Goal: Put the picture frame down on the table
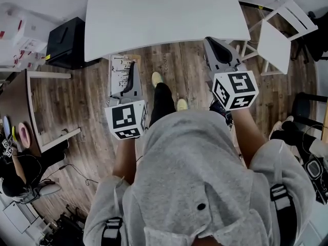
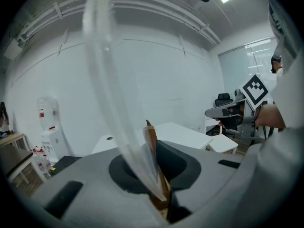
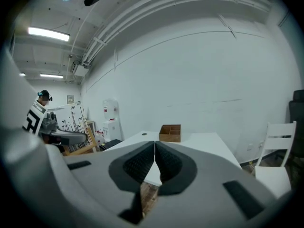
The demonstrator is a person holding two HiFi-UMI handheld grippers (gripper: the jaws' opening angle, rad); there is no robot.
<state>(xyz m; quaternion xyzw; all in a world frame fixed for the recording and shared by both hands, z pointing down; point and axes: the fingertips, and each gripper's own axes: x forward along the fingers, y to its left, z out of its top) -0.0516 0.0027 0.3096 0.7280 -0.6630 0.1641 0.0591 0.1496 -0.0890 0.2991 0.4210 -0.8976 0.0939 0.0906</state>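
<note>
Grippers, two, each carrying one cube of black-and-white square markers, held out by a person in a grey hoodie [image 1: 200, 178] over a wood-plank floor [image 1: 174, 60]. One picture frame [image 1: 119, 68], wooden-edged, with a print of black trees on white, clamped in the fingers [image 2: 180, 163] of the left gripper [image 1: 131, 78], up in the air just short of the near edge of the single white worktop [image 1: 164, 19] and not touching it. In the left gripper view, frame seen edge-on: thin wooden strip and pale, blurred sheet rising from between the clenched fingers. Right gripper [image 1: 218, 45] alongside, fingers [image 3: 137, 163] pressed together with nothing between them. One wooden box [image 3: 170, 133] on the far side of the worktop, split into compartments, contents out of sight. One white chair [image 1: 274, 45] to the right of the worktop, one black case [image 1: 64, 40] on the floor to its left, one water dispenser [image 3: 111, 120] by the wall, its red label too small to read.
</note>
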